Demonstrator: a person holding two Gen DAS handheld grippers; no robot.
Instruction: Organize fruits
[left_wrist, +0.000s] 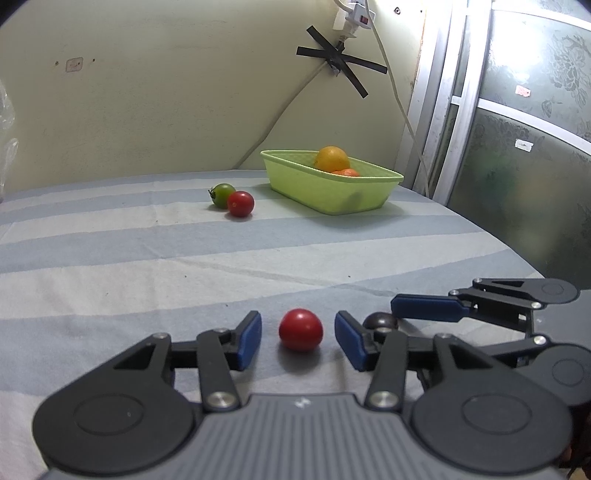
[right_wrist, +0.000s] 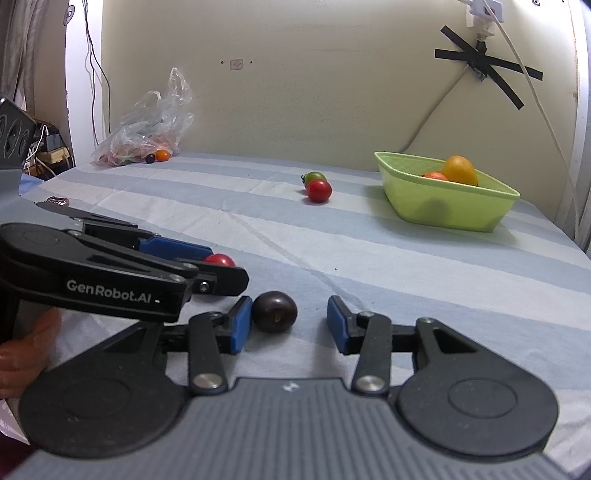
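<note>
Left gripper (left_wrist: 298, 338) gapes around red tomato (left_wrist: 300, 329); right gripper (right_wrist: 290, 325) likewise around dark plum (right_wrist: 274, 311).

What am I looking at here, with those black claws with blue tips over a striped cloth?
There is no robot: a person holds a two-finger tool in each hand, and a camera on each tool looks forward along its fingers. One picture comes from the left gripper, the other from the right gripper.

On the striped cloth a red tomato lies between the left tool's open fingers, which do not touch it. A dark plum-coloured fruit lies between the right tool's fingers, against one blue pad, not squeezed. Nothing is held.

Further back lie a green tomato and a second red tomato, touching. The green basket already holds an orange. A plastic bag sits by the wall.
</note>
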